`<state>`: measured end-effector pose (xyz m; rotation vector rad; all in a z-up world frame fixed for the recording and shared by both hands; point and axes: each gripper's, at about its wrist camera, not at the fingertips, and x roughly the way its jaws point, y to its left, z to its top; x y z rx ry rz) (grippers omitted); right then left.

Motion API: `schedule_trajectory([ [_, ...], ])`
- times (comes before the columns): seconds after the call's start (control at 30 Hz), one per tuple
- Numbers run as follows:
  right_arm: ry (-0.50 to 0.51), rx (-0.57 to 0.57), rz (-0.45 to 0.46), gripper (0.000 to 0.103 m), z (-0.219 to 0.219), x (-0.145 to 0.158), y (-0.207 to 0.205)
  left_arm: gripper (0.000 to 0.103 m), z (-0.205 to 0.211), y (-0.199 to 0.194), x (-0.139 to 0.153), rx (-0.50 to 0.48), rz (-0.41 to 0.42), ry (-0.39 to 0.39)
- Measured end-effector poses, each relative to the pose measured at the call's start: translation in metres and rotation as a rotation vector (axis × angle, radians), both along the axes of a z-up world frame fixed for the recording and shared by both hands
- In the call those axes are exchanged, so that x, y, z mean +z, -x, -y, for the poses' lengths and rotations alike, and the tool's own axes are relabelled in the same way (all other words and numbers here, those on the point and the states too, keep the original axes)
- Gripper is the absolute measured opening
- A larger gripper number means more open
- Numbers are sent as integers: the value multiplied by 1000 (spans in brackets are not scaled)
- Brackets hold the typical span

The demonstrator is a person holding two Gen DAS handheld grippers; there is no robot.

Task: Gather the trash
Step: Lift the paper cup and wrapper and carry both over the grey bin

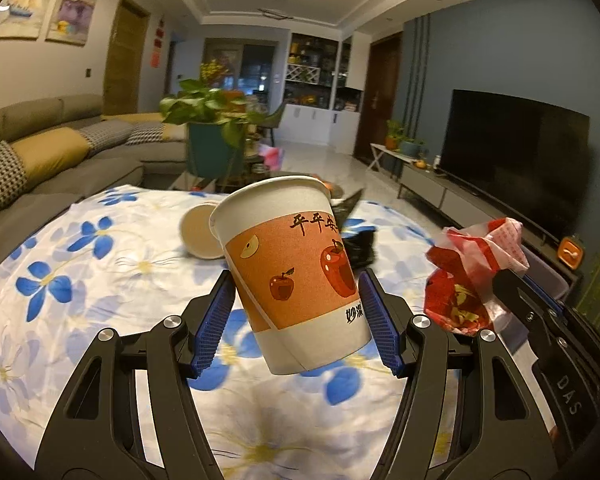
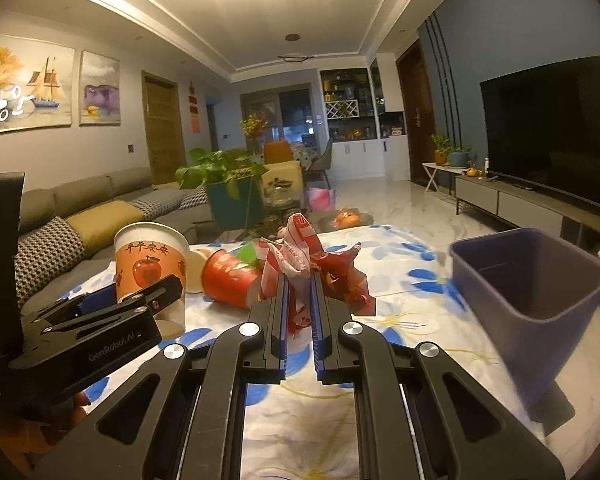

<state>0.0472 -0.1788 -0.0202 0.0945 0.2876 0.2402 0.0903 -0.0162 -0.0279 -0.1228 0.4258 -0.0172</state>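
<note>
The left gripper [image 1: 296,316] is being clamped on a white paper cup with an orange apple-printed band [image 1: 292,268], which is being held tilted in the centre of the left wrist view, clear of the white tablecloth with blue flowers [image 1: 80,264]. The right gripper [image 2: 299,300] is being pressed together on a crumpled red and white plastic wrapper [image 2: 300,264], which is sticking up from between the blue pads in the middle of the right wrist view.

Open cloth is being shown at the lower left of the left wrist view and at the lower centre of the right wrist view. A dark blue square plastic bin [image 2: 532,280] is being shown only in the right wrist view, at the right edge, open-topped and near the cloth's right border. A red paper cup lying on its side [image 2: 230,280] is being shown there too, just behind the wrapper. A beige paper cup lying on its side [image 1: 198,236] and a black crumpled bag [image 1: 358,236] are being shown clearly only in the left wrist view, behind the held cup.
</note>
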Motion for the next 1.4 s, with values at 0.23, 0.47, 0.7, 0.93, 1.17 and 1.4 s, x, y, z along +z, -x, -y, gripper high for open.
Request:
schedule_trajectory([
  [0.23, -6, -58, 21, 11, 31, 8, 9, 63, 36, -1, 6, -82, 20, -14],
  [0.47, -8, -146, 52, 11, 70, 17, 13, 63, 76, -9, 17, -181, 56, -9],
  [0.7, -2, -263, 87, 11, 117, 24, 9, 63, 121, -30, 27, -280, 81, 14],
  [0.93, -7, -354, 117, 11, 160, 31, -3, 63, 169, -53, 35, -363, 133, 14],
  [1.17, -15, -418, 136, 11, 192, 29, -16, 63, 201, -81, 29, -421, 161, 15],
  [1.4, -31, -449, 118, 11, 208, 19, -30, 63, 220, -106, 11, -465, 141, 20],
])
